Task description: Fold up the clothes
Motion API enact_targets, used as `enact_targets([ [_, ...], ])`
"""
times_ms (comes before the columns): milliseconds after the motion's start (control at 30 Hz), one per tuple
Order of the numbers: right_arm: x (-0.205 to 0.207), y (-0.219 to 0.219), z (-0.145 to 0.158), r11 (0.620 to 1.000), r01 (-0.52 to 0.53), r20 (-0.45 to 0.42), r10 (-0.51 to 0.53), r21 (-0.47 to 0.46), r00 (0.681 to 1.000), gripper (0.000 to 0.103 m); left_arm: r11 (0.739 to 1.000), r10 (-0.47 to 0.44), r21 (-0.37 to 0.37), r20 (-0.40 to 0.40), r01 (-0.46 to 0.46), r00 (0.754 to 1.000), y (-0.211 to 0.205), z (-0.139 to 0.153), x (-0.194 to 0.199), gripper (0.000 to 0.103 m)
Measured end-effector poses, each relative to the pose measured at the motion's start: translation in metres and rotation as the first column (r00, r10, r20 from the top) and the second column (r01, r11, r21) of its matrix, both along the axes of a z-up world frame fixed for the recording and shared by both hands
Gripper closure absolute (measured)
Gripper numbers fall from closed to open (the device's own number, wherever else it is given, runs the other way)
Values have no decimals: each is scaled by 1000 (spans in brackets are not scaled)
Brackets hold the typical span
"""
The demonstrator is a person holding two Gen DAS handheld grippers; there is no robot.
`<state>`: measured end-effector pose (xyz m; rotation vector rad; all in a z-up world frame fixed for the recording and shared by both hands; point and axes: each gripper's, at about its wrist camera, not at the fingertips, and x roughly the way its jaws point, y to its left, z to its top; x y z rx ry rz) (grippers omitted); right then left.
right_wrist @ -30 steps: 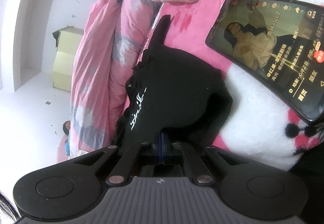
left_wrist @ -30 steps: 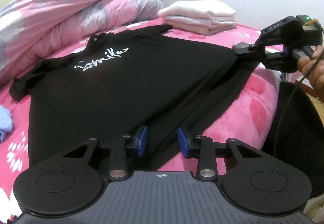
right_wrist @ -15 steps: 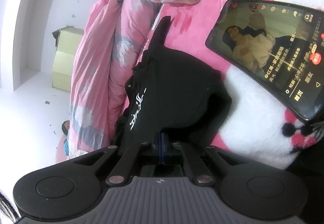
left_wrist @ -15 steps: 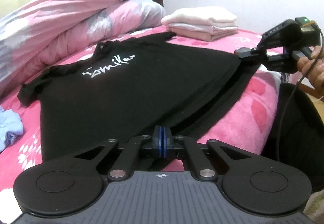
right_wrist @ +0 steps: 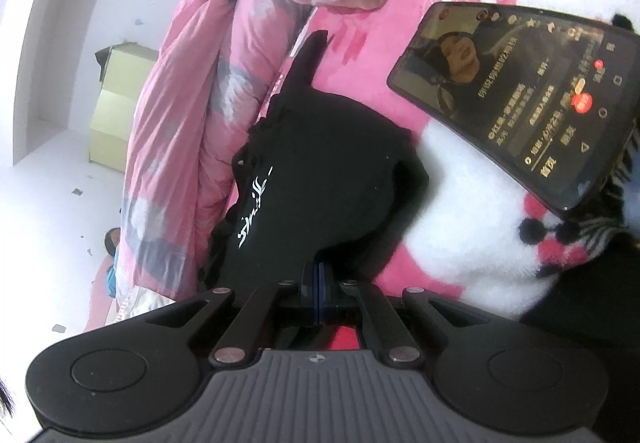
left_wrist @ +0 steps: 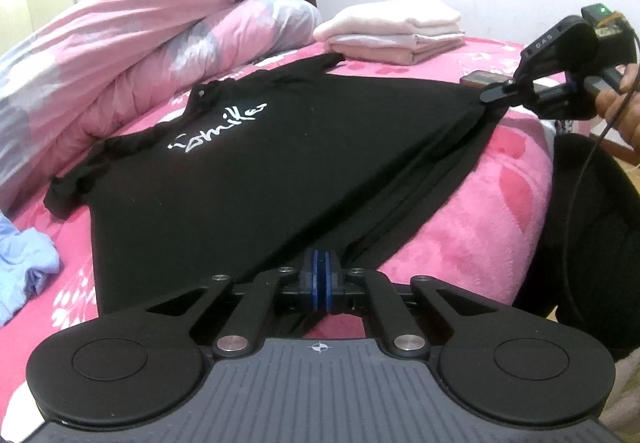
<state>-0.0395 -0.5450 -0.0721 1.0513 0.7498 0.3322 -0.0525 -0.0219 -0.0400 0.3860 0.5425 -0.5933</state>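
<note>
The left claw (left_wrist: 322, 285) is clamped on the near hem corner of the black shirt (left_wrist: 256, 163); the right claw (left_wrist: 490, 95) pinches the hem's far right corner. The shirt lies spread on the bed (left_wrist: 472, 211). If either thin pinch slips, the hem could sag and the fold go crooked; the phone (right_wrist: 516, 103) nearby could get swept. Count: two claws, one shirt, one phone, one folded stack (left_wrist: 394, 31).

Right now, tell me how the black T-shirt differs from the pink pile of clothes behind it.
The black T-shirt lies spread open; the pink pile of clothes is folded and stacked. The T-shirt is dark with white lettering; the pile is pale and plain. Both grippers pinch the T-shirt's hem; nothing touches the pile. Both rest on the pink bed.
</note>
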Motion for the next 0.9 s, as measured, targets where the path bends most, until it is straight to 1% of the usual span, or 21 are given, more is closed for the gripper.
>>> enact_targets([
  [33,1,0,0,1000,-1,0,1,0,1000,102,1000,-2,0,-6,2,1000,-1,0,1,97],
  [67,1,1,0,1000,-2,0,2,0,1000,102,1000,-3,-1,-13,3,1000,-1,-1,2,90],
  [133,2,1,0,1000,-2,-2,2,5,1000,102,1000,-13,-5,-14,13,1000,-2,0,1,83],
  [200,1,1,0,1000,-2,-3,2,5,1000,102,1000,-24,-5,-9,24,1000,-3,0,-1,82],
  [267,2,1,1,1000,-3,-3,3,5,1000,102,1000,-30,-3,-1,30,1000,-3,-1,-2,79],
  [433,3,2,3,1000,-3,-7,3,-3,1000,102,1000,-21,-15,4,21,1000,-4,-4,4,79],
  [500,3,3,2,1000,-3,-10,3,-5,1000,102,999,-29,-27,3,29,1000,-3,-5,7,86],
  [533,3,4,2,1000,-2,-11,2,-7,1000,102,999,-39,-34,4,39,999,-3,-5,7,101],
  [567,4,4,2,1000,-1,-13,1,-9,1000,102,998,-48,-37,9,48,999,-3,-4,6,103],
  [667,4,4,3,1000,2,-13,-2,-15,1000,102,996,-72,-49,27,73,997,0,1,1,103],
  [800,0,2,7,1000,3,-2,-3,-15,1000,102,995,-82,-57,36,84,996,7,8,-5,103],
  [900,-2,1,7,1000,1,2,-1,-12,1000,102,995,-88,-38,37,89,995,7,7,-6,103],
])
